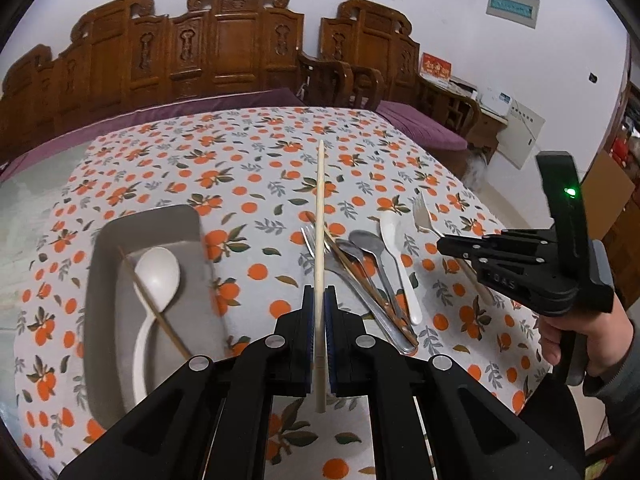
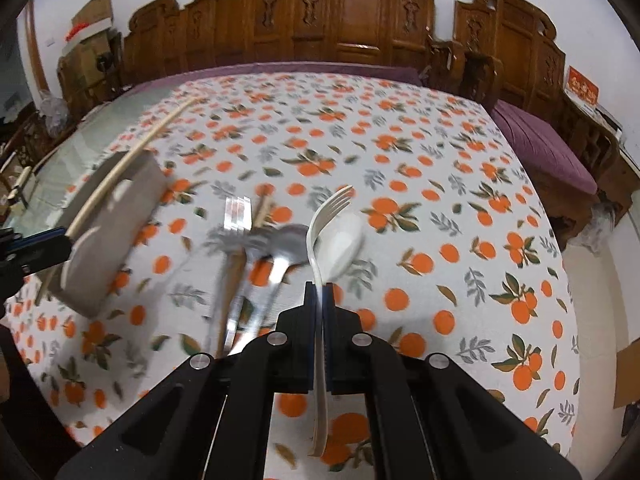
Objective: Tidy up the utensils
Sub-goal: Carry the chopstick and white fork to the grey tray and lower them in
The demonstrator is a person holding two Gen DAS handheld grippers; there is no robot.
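Observation:
My left gripper (image 1: 319, 294) is shut on a pale wooden chopstick (image 1: 319, 216) and holds it above the table, pointing away. A grey tray (image 1: 160, 220) at the left holds a white ladle spoon (image 1: 156, 276) and another chopstick (image 1: 154, 304). My right gripper (image 2: 320, 292) is shut on a white plastic fork (image 2: 326, 216) lifted over the pile; it also shows in the left wrist view (image 1: 444, 246). The pile holds metal spoons (image 1: 366, 246), a metal fork (image 1: 314, 240), a white plastic spoon (image 1: 394, 236) and a chopstick (image 1: 360, 280).
The table wears an orange-print cloth (image 1: 240, 152). Carved wooden chairs (image 1: 224, 40) with purple cushions (image 1: 424, 128) stand behind it. The tray (image 2: 116, 216) and the left gripper's chopstick (image 2: 132, 160) show at the left of the right wrist view.

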